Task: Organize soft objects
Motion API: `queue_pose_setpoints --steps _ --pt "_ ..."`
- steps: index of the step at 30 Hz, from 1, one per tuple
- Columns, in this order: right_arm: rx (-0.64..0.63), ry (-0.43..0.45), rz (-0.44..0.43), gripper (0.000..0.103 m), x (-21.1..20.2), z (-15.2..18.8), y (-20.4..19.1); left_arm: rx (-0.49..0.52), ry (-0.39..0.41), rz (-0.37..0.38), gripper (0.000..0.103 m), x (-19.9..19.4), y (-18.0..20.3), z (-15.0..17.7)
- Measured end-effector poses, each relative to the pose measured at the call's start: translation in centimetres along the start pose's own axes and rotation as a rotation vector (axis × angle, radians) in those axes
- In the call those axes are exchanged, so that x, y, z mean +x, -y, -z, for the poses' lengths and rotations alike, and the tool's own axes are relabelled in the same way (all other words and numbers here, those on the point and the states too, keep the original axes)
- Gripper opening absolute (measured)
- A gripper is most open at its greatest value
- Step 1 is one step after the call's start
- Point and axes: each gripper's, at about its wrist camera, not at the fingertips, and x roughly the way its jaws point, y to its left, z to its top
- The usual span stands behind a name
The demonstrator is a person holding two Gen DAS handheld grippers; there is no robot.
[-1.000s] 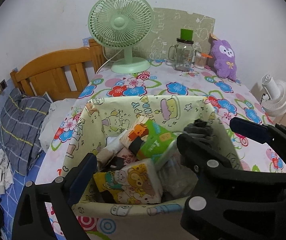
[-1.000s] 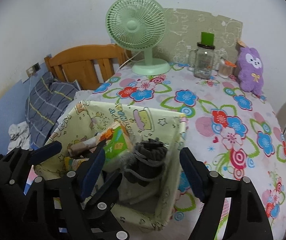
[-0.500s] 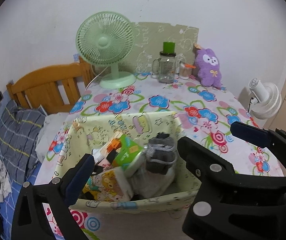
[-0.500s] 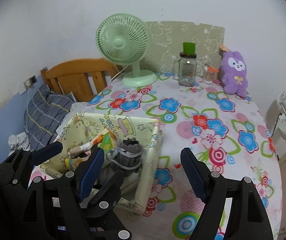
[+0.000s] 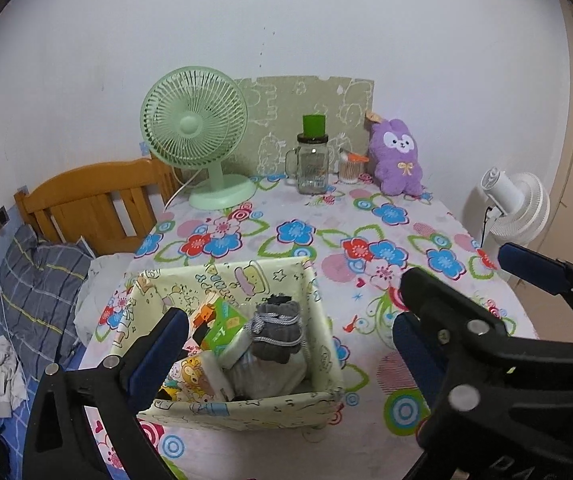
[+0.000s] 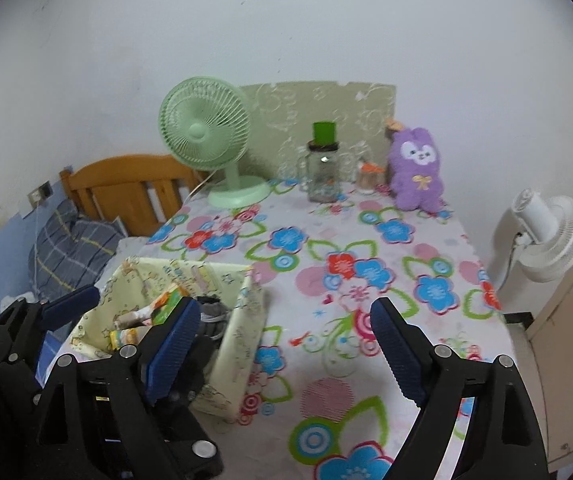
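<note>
A pale yellow cartoon-print fabric bin (image 5: 322,360) stands at the near left of the flowered table; it also shows in the right wrist view (image 6: 242,344). Inside it lie a rolled grey sock bundle (image 5: 278,330), a green packet (image 5: 222,326), bear-print tissue packs (image 5: 188,376) and a clear bag. A purple plush bunny (image 5: 398,158) sits upright at the far right of the table, also in the right wrist view (image 6: 416,170). My left gripper (image 5: 290,344) is open and empty above the bin. My right gripper (image 6: 286,344) is open and empty beside the bin's right wall.
At the table's far edge stand a green desk fan (image 5: 198,136), a glass mug jar with green lid (image 5: 312,160) and a small jar (image 5: 351,166). A white fan (image 5: 518,208) stands past the right edge. A wooden bed with grey pillow (image 5: 38,292) is left.
Both grippers have pulled back and up from the bin. The bin looks smaller and lower in both views. The sock bundle stays in the bin.
</note>
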Motion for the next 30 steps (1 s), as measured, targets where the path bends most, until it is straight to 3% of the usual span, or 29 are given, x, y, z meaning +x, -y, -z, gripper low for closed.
queue_pose_setpoints --steps 20,30 --pt "0.084 0.162 0.102 0.094 -8.2 1.0 4.1 0.007 0.132 0.000 0.103 -6.5 1.5 0.1" --pt "0.096 0.198 0.140 0.094 -10.9 2.5 4.8 -0.032 0.150 -0.014 0.103 -8.6 0.5 1.2"
